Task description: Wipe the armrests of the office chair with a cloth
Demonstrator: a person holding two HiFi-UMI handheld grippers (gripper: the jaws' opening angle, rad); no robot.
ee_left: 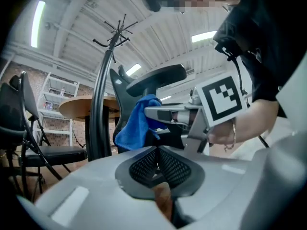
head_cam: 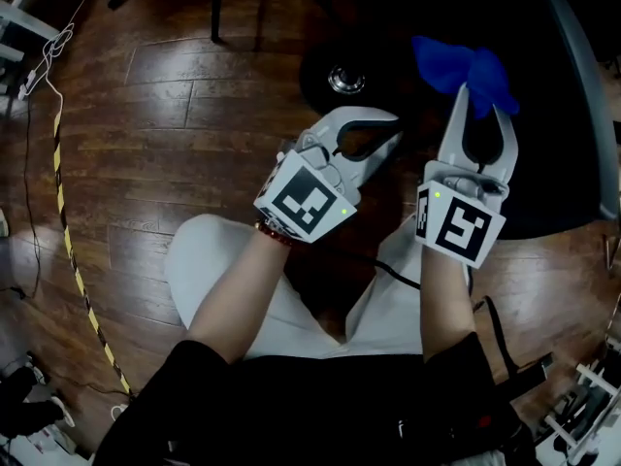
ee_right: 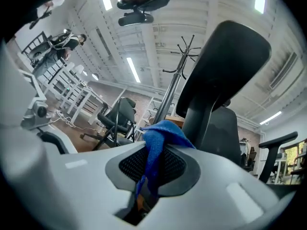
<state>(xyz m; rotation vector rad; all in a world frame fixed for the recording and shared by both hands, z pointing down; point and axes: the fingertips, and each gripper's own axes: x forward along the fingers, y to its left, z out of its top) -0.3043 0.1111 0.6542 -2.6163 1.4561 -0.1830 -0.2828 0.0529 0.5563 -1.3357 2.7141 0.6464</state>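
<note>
2 grippers, 1 cloth, 1 chair. The left gripper (head_cam: pixel 386 126) has its jaws pressed together on nothing. The right gripper (head_cam: pixel 480 100) pinches the blue cloth (head_cam: pixel 456 64), held up above the dark office chair (head_cam: pixel 553 183). Beneath is a dark wood plank floor (head_cam: pixel 165 115). 1 coat stand (ee_left: pixel 103 80) and 1 round table (ee_left: pixel 79 107) stand behind.

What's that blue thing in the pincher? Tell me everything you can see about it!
It is a bright blue cloth, soft and fuzzy-looking, like microfibre. It is bunched and crumpled, not spread flat. The right gripper pinches part of it between its shut jaws, and the rest puffs out past the tips. It is held up in front of the dark office chair, and nothing but that gripper seems to touch it.
</note>
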